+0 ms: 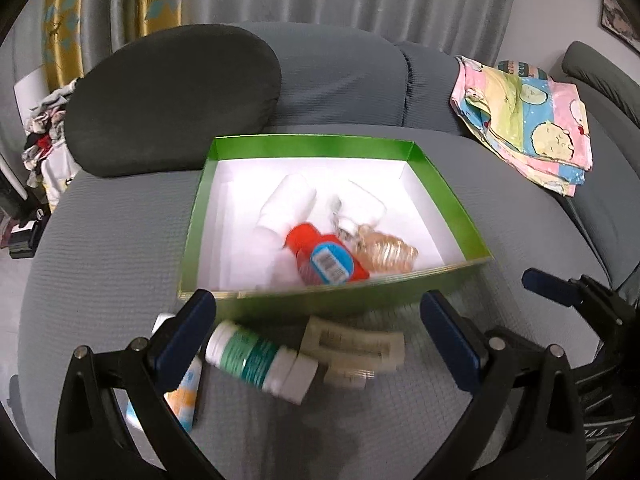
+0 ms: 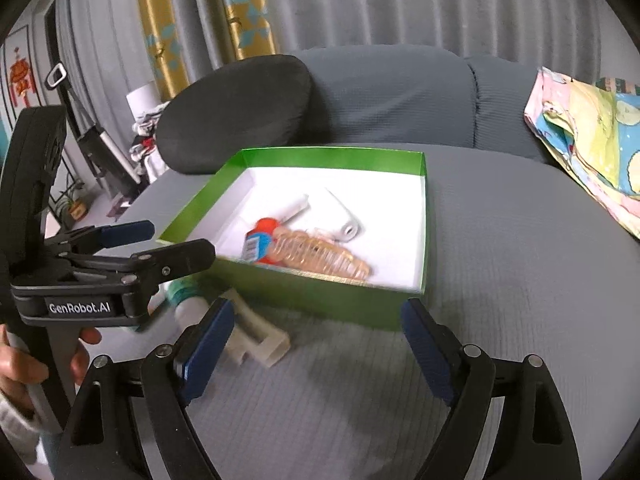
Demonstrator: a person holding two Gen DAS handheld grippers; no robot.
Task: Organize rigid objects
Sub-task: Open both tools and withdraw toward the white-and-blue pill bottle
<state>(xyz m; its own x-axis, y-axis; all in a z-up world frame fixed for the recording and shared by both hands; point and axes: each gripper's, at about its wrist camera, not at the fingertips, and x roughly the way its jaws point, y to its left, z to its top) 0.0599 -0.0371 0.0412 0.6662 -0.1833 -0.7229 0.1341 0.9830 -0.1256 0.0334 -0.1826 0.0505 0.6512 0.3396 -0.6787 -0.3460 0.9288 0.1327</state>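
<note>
Grey ribbed-fabric sofa seat (image 1: 100, 240) carries everything, dark grey cushion (image 1: 172, 100) well beyond the fingers. Green cardboard box with white inside (image 1: 440, 196) sits just ahead of both sets of fingers; in it a red plastic bottle with blue label (image 1: 326, 258), amber plastic claw clip (image 1: 390, 254), white tubes (image 1: 286, 204). Left gripper (image 1: 320, 332) fingers spread wide, nothing pinched; between them lie a green-banded white bottle (image 1: 248, 354) and cream plastic clip (image 1: 352, 350), on the seat outside the box. Right gripper (image 2: 316, 344) fingers spread, empty, cream clip by its left finger
</note>
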